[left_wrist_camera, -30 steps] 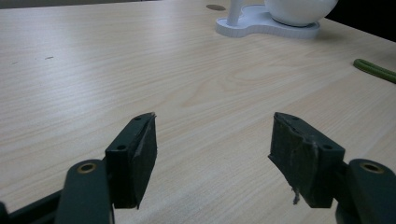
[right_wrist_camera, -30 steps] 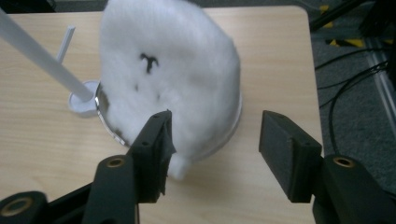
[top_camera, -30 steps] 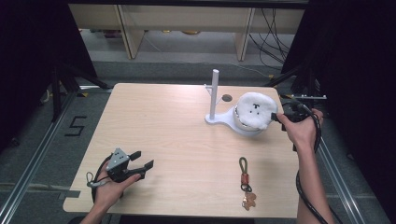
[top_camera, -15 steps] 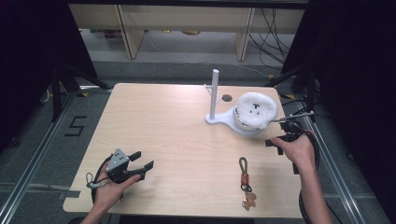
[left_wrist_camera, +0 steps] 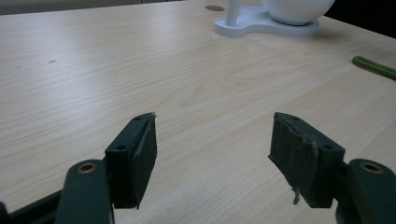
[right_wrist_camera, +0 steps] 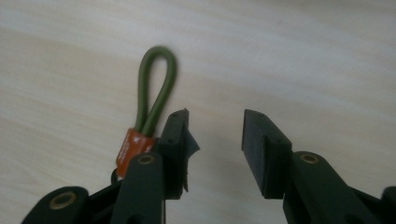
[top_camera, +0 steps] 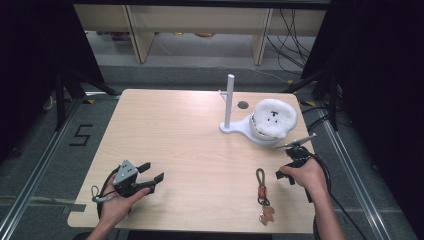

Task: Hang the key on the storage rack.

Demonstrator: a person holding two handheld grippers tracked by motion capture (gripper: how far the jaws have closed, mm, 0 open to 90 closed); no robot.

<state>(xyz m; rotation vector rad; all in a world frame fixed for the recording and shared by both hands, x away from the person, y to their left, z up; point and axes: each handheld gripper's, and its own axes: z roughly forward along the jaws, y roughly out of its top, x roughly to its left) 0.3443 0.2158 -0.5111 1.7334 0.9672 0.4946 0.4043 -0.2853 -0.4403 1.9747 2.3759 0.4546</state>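
Right tool (top_camera: 286,172) is held low over the bench (top_camera: 190,130), jaws half-open and just closing, nothing between them; the green-looped keychain (top_camera: 262,192) lies flat just beside the left jaw, at 9 o'clock of the tool in the high view. Left tool (top_camera: 152,177) is rested at the bench's 7 o'clock, jaws wide, nothing gripped.

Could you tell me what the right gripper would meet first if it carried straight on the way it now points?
Probably the bare table. The right gripper points down at the wood, with nothing between its jaws, which have just been closing. The keychain's green loop lies just beside one jaw, apparently outside the gap.
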